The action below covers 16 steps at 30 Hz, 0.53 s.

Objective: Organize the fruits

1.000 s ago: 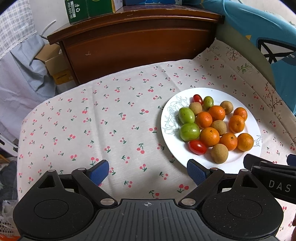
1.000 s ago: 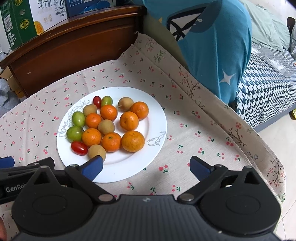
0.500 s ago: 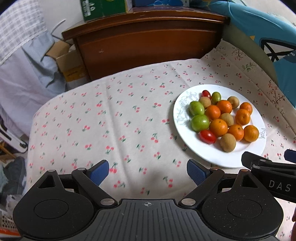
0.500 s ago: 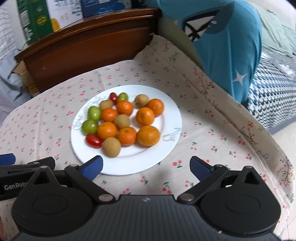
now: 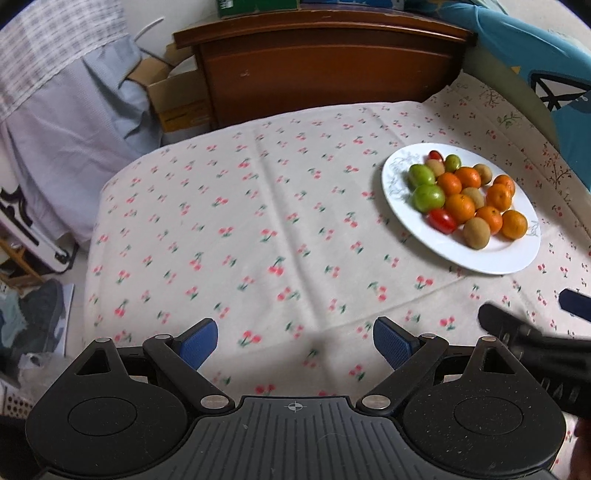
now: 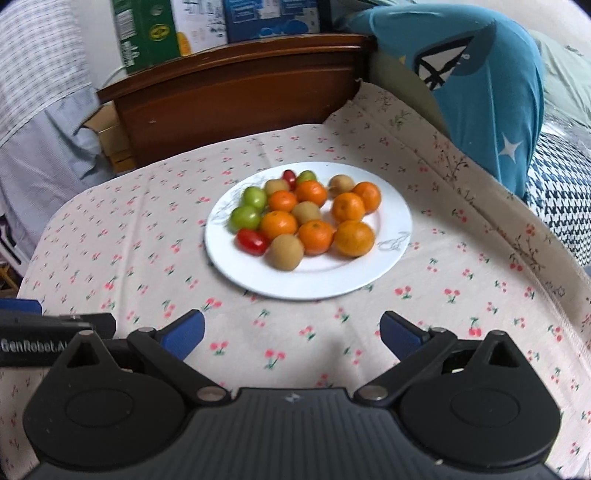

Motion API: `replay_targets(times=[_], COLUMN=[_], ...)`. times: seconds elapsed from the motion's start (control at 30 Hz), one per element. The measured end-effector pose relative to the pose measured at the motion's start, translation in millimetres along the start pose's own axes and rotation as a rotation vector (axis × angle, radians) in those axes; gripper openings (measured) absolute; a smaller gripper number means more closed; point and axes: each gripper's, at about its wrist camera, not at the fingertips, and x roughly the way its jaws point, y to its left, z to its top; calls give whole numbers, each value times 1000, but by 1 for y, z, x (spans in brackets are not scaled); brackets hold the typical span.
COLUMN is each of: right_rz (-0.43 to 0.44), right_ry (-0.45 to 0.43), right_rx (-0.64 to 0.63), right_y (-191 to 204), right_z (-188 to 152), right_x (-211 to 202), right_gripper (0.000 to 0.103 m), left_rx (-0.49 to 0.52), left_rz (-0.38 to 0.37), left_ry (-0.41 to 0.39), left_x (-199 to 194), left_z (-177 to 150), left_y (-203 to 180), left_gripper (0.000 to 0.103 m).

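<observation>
A white plate [image 5: 487,258] [image 6: 388,254] holds a pile of fruit: several mandarins [image 6: 354,238], green plums [image 6: 244,218], brown kiwis [image 6: 285,252] and a red cherry tomato [image 6: 252,240]. In the left wrist view the same tomato [image 5: 441,220] lies at the plate's near left, with the plate at the right. My left gripper [image 5: 295,338] hovers open over bare cloth, well short of the plate. My right gripper [image 6: 292,330] is open too, just in front of the plate, nothing between its fingers.
A cherry-print cloth [image 5: 258,229] covers the round table. A dark wooden headboard [image 5: 325,62] with boxes [image 6: 155,33] on top stands behind. A blue cushion [image 6: 491,85] leans at the right. Clothes and clutter [image 5: 40,317] lie left of the table's edge.
Both grippers have drawn back and up from the plate, so it looks smaller and farther. The left view has swung left. Both stay open; the fruit has not moved.
</observation>
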Motion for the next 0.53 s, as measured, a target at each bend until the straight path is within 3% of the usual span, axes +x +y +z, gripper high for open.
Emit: replay_targets(times=[0.2, 0.37, 0.53], right_rz=[72, 80, 62], right_ry=[3, 35, -15], right_rx=[-120, -176, -211], right_y=[27, 41, 49], right_z=[-22, -35, -37], right_x=[5, 20, 27], right_gripper=[101, 102, 102], left_rx=[-19, -39, -52], left_rz=[15, 18, 23], left_ry=[3, 13, 22], left_x=[-2, 1, 6], left_z=[-9, -14, -17], left_y=[18, 30, 37], left_gripper=[93, 93, 93])
